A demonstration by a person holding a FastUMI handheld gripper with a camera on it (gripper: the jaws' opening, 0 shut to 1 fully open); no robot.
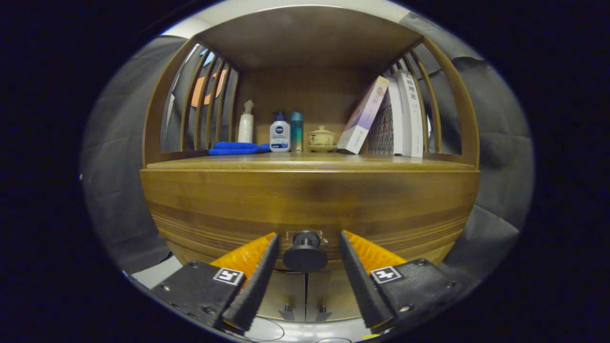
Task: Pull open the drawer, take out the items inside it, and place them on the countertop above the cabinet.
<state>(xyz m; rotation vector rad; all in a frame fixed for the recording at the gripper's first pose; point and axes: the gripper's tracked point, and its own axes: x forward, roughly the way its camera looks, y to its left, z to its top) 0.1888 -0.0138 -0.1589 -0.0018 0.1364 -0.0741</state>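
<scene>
Gripper view: the claw (305,257) is spread, one finger on each side of the drawer knob (305,255), neither visibly touching it. This placement suits a pinch on the knob, judged to be the step in hand, so the pull has not begun. The drawer (310,205) sits closed, its front flush below the counter (310,163); the items inside are hidden. Below the knob, two lower cabinet doors (305,297) meet at a seam.

On the counter, at the far side, stand a folded blue cloth (237,148), three bottles (279,134), a small lidded cup (320,137) and, to the right, leaning books (388,119). The near strip of counter is bare, which leaves room for the drawer's contents.
</scene>
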